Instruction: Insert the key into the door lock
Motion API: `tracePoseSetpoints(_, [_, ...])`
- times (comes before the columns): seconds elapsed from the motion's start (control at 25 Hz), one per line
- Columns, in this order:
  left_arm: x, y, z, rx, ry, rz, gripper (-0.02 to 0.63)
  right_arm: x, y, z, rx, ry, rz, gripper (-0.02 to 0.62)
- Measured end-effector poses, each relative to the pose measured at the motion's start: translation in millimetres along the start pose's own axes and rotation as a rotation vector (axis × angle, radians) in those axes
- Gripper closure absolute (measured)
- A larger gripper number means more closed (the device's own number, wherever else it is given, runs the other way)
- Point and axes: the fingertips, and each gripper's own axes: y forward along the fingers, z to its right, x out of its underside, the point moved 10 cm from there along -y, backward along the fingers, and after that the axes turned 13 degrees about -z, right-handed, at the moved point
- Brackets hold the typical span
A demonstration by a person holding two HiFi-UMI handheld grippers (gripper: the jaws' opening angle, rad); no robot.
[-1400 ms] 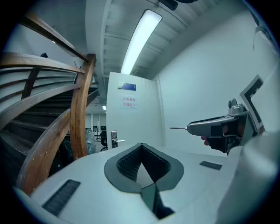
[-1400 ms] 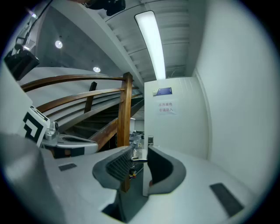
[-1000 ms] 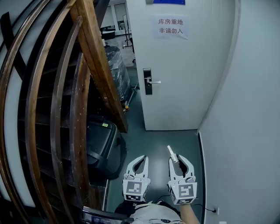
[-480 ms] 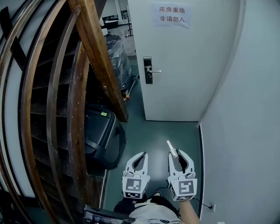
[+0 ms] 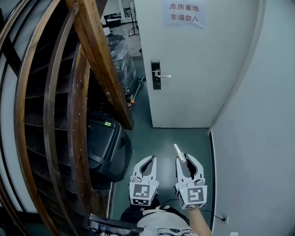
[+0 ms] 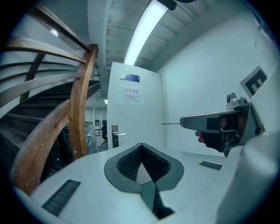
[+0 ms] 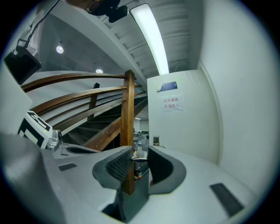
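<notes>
Staircase: one curved brown wooden staircase [image 5: 99,69], filling the left; slanted beam ending just left of the door.
Wall: one plain white wall [image 5: 258,138], right.
Door: one white door [image 5: 193,83], far centre.
Floor: teal floor [image 5: 161,143] between grippers and door.
Case: one black hard case [image 5: 106,147] under the stairs, left of the grippers.
Sign: one white paper sign [image 5: 184,13], high on the door.
Lock: one dark lock plate with silver lever [image 5: 156,74], door's left edge.
Grippers: two, near; white left gripper [image 5: 152,159] with fingers together, empty; white right gripper [image 5: 185,159] clamped on the key.
Key: one slim silver key [image 5: 179,153], near, pointing toward the door, well apart from the lock.
</notes>
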Motion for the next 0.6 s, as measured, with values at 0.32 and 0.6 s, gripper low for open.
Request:
tracePoseSetpoints(0.32, [-21.8,48.5,-55.3,0.040,0.009,0.016,0.603,-27.0,65.0,-4.6,0.057,-0.009,0.016,0.476])
tracePoseSetpoints(0.6, [-28.9,81.3,-85.8,0.075,0.026,0.016,0.603,-39.9,105.0,-9.6,0.089,-0.023,0.025,0.476])
